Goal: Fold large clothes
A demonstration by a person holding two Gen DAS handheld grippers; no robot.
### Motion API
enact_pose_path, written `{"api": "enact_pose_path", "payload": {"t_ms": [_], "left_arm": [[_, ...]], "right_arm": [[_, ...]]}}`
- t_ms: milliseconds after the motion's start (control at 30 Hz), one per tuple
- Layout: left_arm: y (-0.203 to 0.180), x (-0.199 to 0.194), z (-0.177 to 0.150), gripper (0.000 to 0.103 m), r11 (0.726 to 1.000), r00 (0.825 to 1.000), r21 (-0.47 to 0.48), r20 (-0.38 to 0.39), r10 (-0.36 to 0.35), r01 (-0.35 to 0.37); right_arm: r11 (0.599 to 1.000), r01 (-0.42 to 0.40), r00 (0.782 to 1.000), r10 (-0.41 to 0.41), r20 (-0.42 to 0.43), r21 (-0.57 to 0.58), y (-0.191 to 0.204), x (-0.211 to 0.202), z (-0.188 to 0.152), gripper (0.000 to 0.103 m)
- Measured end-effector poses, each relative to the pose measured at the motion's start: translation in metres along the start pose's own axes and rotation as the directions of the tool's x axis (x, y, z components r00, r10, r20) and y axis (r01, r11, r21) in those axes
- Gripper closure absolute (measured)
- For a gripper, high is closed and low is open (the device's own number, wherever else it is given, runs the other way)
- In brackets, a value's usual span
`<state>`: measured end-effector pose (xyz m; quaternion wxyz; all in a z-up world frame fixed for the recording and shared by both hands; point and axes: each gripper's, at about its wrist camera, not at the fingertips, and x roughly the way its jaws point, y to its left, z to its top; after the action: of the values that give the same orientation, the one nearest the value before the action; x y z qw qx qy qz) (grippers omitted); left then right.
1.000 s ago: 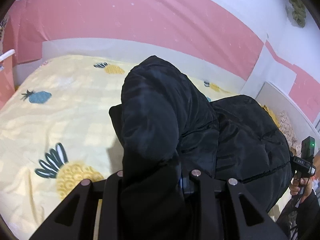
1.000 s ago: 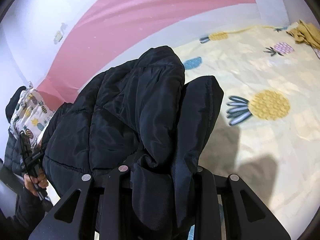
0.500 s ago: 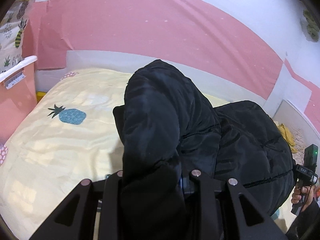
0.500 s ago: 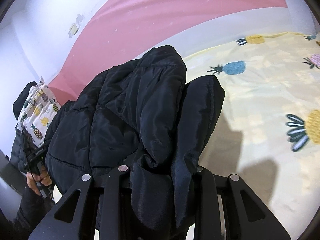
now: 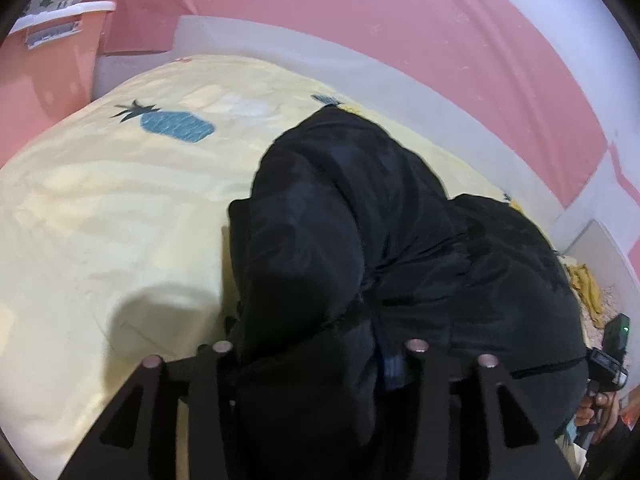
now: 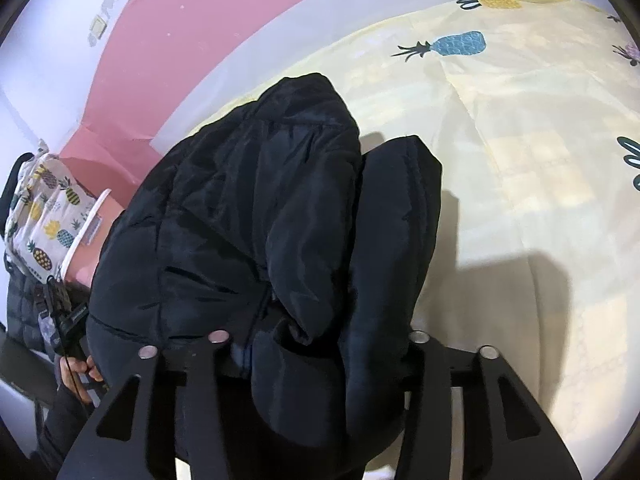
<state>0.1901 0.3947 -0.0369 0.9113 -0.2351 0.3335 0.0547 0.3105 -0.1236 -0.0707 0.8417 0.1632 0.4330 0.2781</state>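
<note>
Jacket: my black puffer jacket (image 5: 360,240) lies bunched on the bed (image 5: 100,220), spanning both grippers.
Left hand-held gripper (image 5: 316,356): jaws opening, fabric between them.
Right hand-held gripper (image 6: 316,344): likewise opening, fabric between.
Axis: I judge it runs gripper to gripper.

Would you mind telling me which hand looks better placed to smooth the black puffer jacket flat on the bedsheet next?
Probably the left. Both tools, left and right, are opening with the black puffer jacket between the jaws. Most of its bulk rises ahead of the left one; the right faces mostly bare bedsheet.
</note>
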Motion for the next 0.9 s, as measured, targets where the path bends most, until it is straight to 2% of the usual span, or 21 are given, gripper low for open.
{"api": "enact_pose_path", "payload": {"t_ms": [100, 233, 300, 367, 467, 567, 667, 800, 900], "left_arm": [[0.005, -0.006, 0.000, 0.041, 0.999, 1.000, -0.034, -0.008, 0.012, -0.012], [0.000, -0.035, 0.007, 0.041, 0.999, 1.000, -0.033, 0.010, 0.028, -0.028], [-0.003, -0.059, 0.009, 0.041, 0.999, 0.997, -0.036, 0.064, 0.041, -0.038], [0.002, -0.077, 0.016, 0.040, 0.996, 0.988, -0.053, 0.133, 0.084, -0.078], [-0.002, -0.088, 0.022, 0.040, 0.996, 0.984, -0.062, 0.163, 0.076, -0.067], [-0.029, -0.079, 0.017, 0.040, 0.998, 0.989, 0.039, 0.137, 0.051, -0.057], [-0.050, -0.054, 0.011, 0.040, 0.989, 0.992, 0.109, 0.086, 0.090, -0.099], [-0.048, -0.024, 0.004, 0.039, 0.984, 0.990, 0.115, 0.046, 0.132, -0.136], [-0.047, -0.026, 0.002, 0.039, 0.984, 0.989, 0.110, 0.054, 0.135, -0.140]], "right_arm": [[0.999, 0.017, 1.000, -0.017, -0.004, 0.033, -0.003, -0.006, 0.004, 0.043], [0.999, 0.030, 0.999, -0.030, 0.018, 0.023, 0.004, -0.033, 0.003, 0.042], [0.998, 0.057, 0.997, -0.057, 0.053, 0.001, 0.008, -0.049, 0.004, 0.042], [0.996, 0.084, 0.992, -0.081, 0.101, -0.023, 0.012, -0.064, 0.007, 0.042], [0.986, 0.157, 0.974, -0.145, 0.175, -0.061, 0.027, -0.079, 0.010, 0.042], [0.972, 0.181, 0.969, -0.150, 0.196, -0.148, 0.048, -0.077, 0.010, 0.042], [0.956, 0.199, 0.973, -0.168, 0.156, -0.214, 0.059, -0.056, 0.007, 0.042], [0.935, 0.246, 0.969, -0.232, 0.081, -0.257, 0.054, -0.017, 0.006, 0.042], [0.937, 0.251, 0.968, -0.238, 0.083, -0.244, 0.049, -0.016, 0.003, 0.042]]}}
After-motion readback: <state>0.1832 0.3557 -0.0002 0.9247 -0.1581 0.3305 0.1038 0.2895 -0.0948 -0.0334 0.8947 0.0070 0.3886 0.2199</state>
